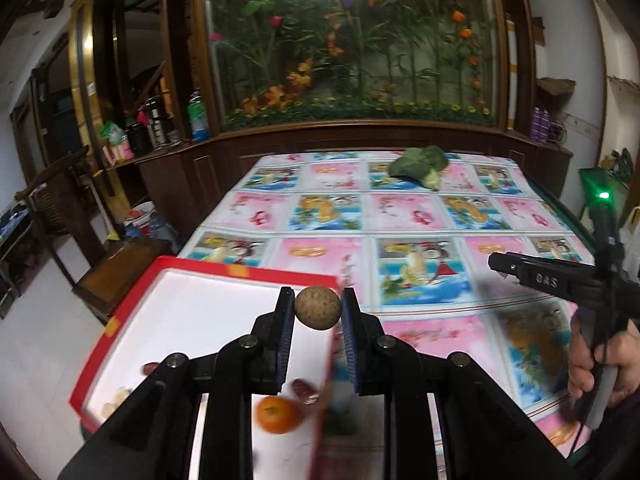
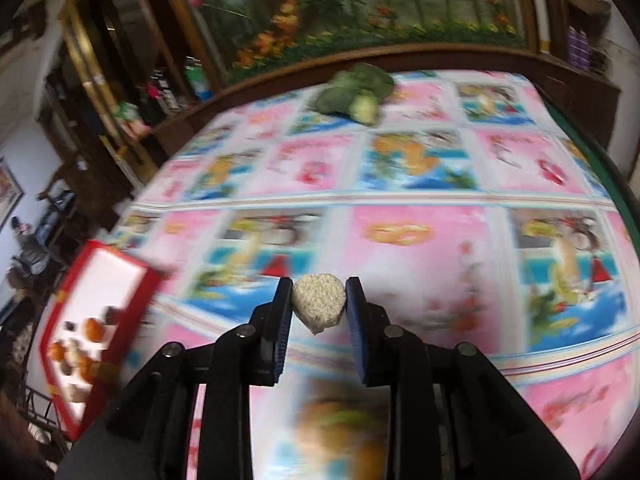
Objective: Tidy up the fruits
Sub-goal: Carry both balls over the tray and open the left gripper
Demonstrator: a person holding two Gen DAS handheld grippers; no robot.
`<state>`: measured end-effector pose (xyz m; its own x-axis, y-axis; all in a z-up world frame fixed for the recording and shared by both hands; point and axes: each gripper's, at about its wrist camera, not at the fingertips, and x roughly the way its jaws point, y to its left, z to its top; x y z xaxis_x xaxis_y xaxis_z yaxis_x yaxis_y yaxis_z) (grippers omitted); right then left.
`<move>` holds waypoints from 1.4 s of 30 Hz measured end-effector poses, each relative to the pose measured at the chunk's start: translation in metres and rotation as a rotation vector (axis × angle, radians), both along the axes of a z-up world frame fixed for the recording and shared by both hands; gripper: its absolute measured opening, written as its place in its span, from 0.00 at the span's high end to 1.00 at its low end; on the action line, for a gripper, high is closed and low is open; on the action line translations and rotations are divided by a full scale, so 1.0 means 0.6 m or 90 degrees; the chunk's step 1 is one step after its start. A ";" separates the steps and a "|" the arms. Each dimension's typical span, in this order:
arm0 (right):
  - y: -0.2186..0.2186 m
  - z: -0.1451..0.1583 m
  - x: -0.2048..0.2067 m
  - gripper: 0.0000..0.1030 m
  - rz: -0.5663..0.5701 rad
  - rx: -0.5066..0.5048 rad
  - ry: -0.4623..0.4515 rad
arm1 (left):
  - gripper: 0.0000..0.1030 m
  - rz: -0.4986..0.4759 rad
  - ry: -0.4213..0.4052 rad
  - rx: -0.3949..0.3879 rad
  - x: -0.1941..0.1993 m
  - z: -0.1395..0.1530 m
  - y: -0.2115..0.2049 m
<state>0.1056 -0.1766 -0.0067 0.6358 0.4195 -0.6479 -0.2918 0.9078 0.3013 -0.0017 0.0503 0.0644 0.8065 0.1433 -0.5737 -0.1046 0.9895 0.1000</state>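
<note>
Blue pads line both pairs of tongs, and each pair is drawn in narrow on a small catch. The left tongs [image 1: 318,307] clamp a round, brown, rough-skinned fruit [image 1: 318,308] right at their tips, the pads pressing on its opposite sides across the widest part; it looks firm and light, and the matte skin should not slip, though a ball held so near the tip could roll out if the squeeze eases. It hangs above the near right edge of the red-rimmed white tray [image 1: 120,320], over the spot where an orange citrus fruit [image 1: 278,414] and some dark red dates [image 1: 305,391] already lie inside. The right tongs [image 2: 319,307] pinch a pale, grainy, heart-shaped piece [image 2: 319,307], also at the very tips, with its pointed end hanging down; what it is I cannot tell, but the crumbly look suggests something light and brittle that wants a gentle grip on its broad flanks. It is held clear above the bench [image 2: 420,264] with its bright pink and blue picture cloth, well apart from the tray, which sits off to the left in that view. A green leafy vegetable [image 1: 420,164] lies at the far side of the bench, and a person's hand [image 1: 600,364] holds the right tool's handle.
</note>
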 end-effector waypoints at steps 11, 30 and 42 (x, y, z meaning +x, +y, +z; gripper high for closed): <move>0.231 0.038 -0.074 0.72 0.166 0.063 -0.027 | 0.79 0.073 0.012 -0.012 -0.029 -0.018 0.102; 0.398 0.034 -0.065 0.72 0.257 0.066 -0.021 | 0.79 0.171 0.058 -0.023 -0.009 -0.067 0.217; 0.392 -0.001 -0.043 0.72 0.245 0.000 -0.028 | 0.79 0.173 0.074 -0.002 0.033 -0.084 0.200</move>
<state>0.0796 0.0584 -0.0072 0.4594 0.6320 -0.6241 -0.6233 0.7300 0.2804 0.0181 0.1701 0.0140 0.6673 0.3434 -0.6609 -0.3537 0.9270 0.1246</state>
